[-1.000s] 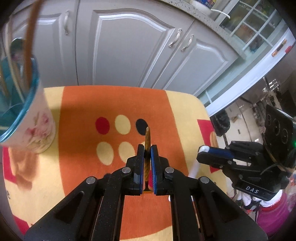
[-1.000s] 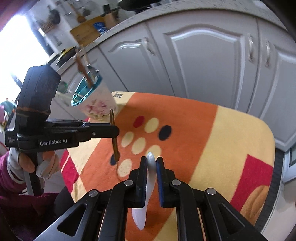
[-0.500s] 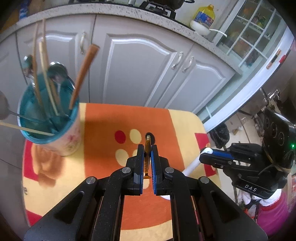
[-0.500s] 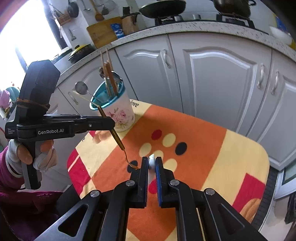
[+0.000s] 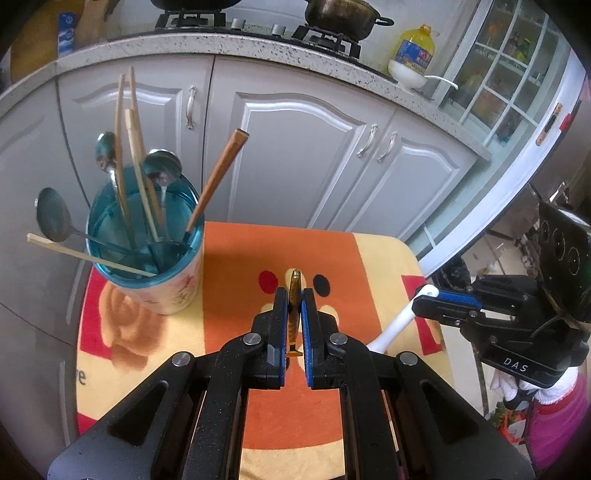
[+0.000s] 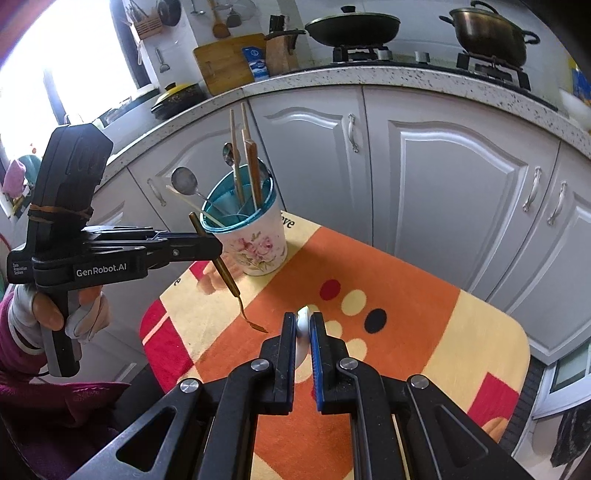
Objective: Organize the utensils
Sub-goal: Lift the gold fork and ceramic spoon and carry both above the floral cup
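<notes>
My left gripper is shut on a gold fork, held above the table; the fork hangs tines-down in the right wrist view, just left of the cup. My right gripper is shut on a white spoon; its handle and bowl show in the left wrist view. A floral cup with a blue rim stands at the table's far left, holding several chopsticks, metal spoons and a brown-handled utensil. The cup also shows in the right wrist view.
The small table has an orange, yellow and red cloth with dots. Grey kitchen cabinets stand close behind it, under a speckled counter with a stove and pots. A gloved hand holds the left gripper.
Both grippers have risen and pulled back from the table, still holding the fork and the white spoon. The cup and its utensils have come fully into view.
</notes>
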The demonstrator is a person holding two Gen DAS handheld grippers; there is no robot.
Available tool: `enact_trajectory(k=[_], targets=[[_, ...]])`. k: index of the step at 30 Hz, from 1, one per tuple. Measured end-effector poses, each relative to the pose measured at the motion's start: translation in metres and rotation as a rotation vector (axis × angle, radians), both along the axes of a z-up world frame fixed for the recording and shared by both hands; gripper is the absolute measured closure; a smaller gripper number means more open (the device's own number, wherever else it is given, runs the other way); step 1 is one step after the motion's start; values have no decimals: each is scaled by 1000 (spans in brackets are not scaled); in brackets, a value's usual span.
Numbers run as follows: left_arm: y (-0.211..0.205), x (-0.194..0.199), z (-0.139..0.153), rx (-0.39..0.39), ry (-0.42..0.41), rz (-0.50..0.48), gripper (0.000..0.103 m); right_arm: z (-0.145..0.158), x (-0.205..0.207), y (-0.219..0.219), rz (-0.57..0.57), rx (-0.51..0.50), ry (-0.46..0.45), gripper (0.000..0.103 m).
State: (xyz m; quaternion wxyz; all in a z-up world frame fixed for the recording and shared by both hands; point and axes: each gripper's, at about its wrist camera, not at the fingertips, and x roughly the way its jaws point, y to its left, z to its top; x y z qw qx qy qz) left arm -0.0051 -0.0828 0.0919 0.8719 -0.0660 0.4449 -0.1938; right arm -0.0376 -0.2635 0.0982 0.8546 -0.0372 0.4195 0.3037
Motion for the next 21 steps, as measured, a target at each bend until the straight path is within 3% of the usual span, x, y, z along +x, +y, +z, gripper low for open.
enact_trajectory(k=[7,13,17,21], targets=[[17,-7,20,-26,-26,14,98,20,-1,12,21,-6,-35,96],[52,-6,60,-57,-79,59,98,51,4,33,56,2,-97,96],[75,4,86,-40,-123,108,98,79,12,51,85,25,-150,96],[90,19,94,-19,-143,158,98,99,30,74,94,43,-186,96]])
